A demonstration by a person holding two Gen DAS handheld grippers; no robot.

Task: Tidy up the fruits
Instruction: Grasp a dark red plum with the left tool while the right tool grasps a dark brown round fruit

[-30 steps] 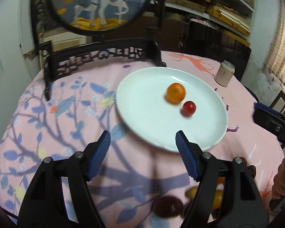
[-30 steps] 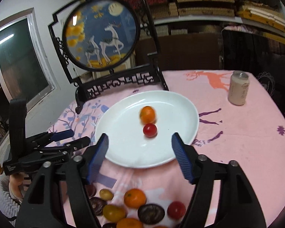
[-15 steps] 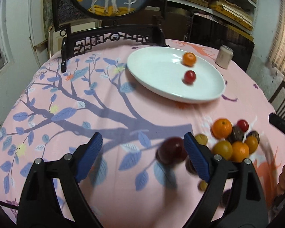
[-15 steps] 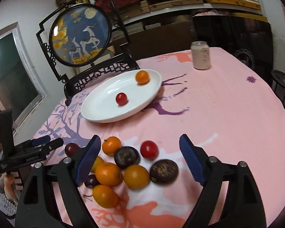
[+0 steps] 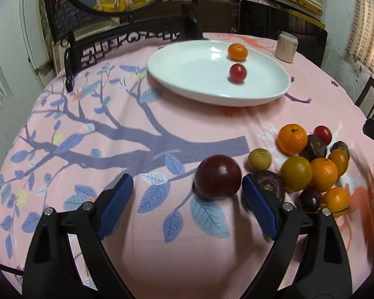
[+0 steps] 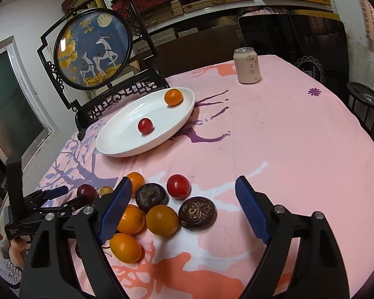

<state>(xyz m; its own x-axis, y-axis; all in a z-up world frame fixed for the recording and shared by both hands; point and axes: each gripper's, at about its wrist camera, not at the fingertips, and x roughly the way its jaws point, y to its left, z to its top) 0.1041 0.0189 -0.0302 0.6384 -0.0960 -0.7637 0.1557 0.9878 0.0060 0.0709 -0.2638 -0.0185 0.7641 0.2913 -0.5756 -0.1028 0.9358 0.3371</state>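
Note:
A white plate (image 5: 187,74) holds an orange (image 5: 237,51) and a small red fruit (image 5: 237,72); it also shows in the right wrist view (image 6: 117,147). A pile of several loose fruits (image 5: 309,164) lies on the pink cloth. My left gripper (image 5: 187,191) is open, with a dark red plum (image 5: 217,176) between its fingers, close to the right one. My right gripper (image 6: 184,195) is open above the pile (image 6: 159,209), over a red tomato (image 6: 178,186) and a dark wrinkled fruit (image 6: 197,213). The left gripper (image 6: 59,198) shows at the plum (image 6: 86,191).
A beige drink can (image 6: 246,65) stands at the far side of the table. A black framed round deer picture (image 6: 92,49) stands behind the plate. Chairs and shelves surround the table.
Both grippers have drawn back from the plate and come down to the fruit pile. The left gripper has closed in around the dark red plum.

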